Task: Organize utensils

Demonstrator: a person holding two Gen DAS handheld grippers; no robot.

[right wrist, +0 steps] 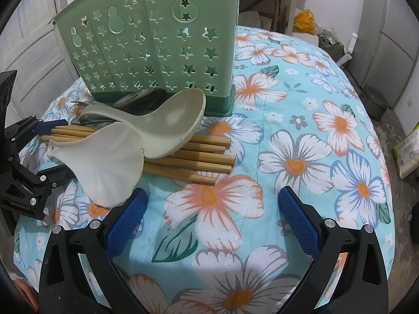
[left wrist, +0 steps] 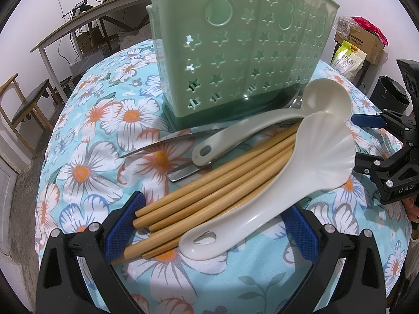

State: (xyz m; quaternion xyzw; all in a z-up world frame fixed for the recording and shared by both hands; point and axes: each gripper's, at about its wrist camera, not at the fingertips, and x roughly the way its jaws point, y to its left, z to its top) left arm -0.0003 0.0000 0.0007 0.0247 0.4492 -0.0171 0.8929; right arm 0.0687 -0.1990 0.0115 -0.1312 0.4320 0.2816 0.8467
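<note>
Left tongs (left wrist: 209, 225) wide astride chopsticks (left wrist: 209, 183), level.

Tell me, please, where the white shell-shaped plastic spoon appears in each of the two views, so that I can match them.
Left wrist view: the white shell-shaped plastic spoon lies centre-right across the bamboo chopsticks, handle toward the camera.
Right wrist view: the same spoon is at left, bowl toward the camera.
Shared landmark: the green plastic utensil holder with star holes, standing behind the pile.
</note>
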